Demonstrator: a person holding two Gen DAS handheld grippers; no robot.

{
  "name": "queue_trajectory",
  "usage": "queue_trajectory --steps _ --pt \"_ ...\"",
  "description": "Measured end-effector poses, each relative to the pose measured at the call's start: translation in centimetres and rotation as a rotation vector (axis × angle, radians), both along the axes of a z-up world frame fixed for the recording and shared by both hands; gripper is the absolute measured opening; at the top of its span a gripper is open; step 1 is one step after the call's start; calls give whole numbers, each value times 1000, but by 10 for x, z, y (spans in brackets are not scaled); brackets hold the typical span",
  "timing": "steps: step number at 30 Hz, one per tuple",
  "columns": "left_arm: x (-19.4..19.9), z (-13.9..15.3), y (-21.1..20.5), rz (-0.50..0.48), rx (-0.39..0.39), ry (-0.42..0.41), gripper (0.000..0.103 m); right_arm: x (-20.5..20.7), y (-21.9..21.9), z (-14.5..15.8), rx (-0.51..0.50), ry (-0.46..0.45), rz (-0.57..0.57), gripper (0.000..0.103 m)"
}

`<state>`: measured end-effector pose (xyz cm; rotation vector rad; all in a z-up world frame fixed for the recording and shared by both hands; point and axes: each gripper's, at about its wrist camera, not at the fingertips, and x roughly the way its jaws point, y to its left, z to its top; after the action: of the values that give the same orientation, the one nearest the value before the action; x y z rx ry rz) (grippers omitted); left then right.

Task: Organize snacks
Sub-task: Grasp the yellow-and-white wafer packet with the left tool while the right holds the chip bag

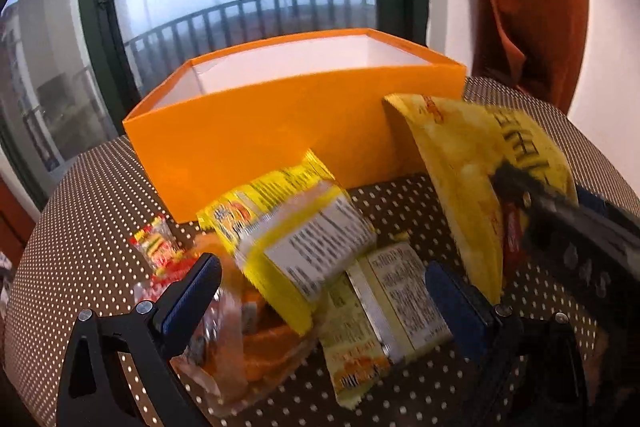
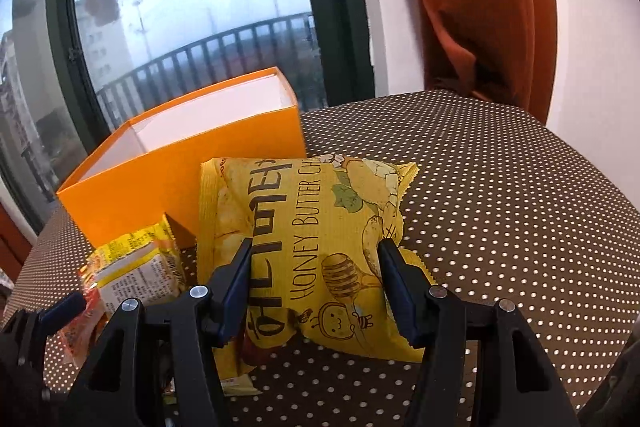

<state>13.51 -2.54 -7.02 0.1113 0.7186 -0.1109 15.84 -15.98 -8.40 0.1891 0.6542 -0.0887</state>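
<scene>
Gripping the honey butter chip bag (image 2: pixel 316 247) between our right claw (image 2: pixel 314 267) pads, we hold it tilted and partly raised, its lower edge close to the dotted bench (image 2: pixel 500 187); whether it touches we cannot tell. The jaws stand at a middling width because the puffy bag fills the gap, each pad pressing a side of it, so we judge this a real hold, not a hover. The orange box (image 2: pixel 180 163) sits open and looks empty just behind and to the left of the bag, near the window, which is surely why the bag is lifted toward it: we reckon the box is where the snacks are meant to go, and none is in it yet. Our left claw (image 1: pixel 324 287) hangs wide over the remaining heap, pressing on nothing; between its fingers lie a yellow noodle packet (image 1: pixel 296 227) propped across a paler yellow packet (image 1: pixel 384 303) and an orange wrapped snack (image 1: pixel 260 347), with a small gummy pouch (image 1: pixel 160 247) off to the left. The heap lies loose and overlapping, so we expect the top packet would slide if nudged. The left wrist view is smeared, so the smaller labels stay unread. The bag's slick film could slip if our squeeze eased.
</scene>
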Motion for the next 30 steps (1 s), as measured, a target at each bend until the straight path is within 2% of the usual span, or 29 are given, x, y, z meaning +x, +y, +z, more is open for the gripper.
queue_trajectory --steps 5,12,16,21,25,30 --pt "24 2 5 39 0 16 102 5 7 -2 15 12 35 62" --pt "43 -9 0 22 59 42 102 15 12 -10 48 44 57 62" --pt "52 -15 3 27 40 60 102 16 13 -13 53 57 53 62" --pt "55 -14 8 9 8 77 94 15 15 -13 43 59 51 62" --pt "51 -11 11 -11 -19 82 82 15 17 -12 38 60 49 62" --pt "38 -6 8 -7 -18 31 81 14 16 -10 40 58 51 62"
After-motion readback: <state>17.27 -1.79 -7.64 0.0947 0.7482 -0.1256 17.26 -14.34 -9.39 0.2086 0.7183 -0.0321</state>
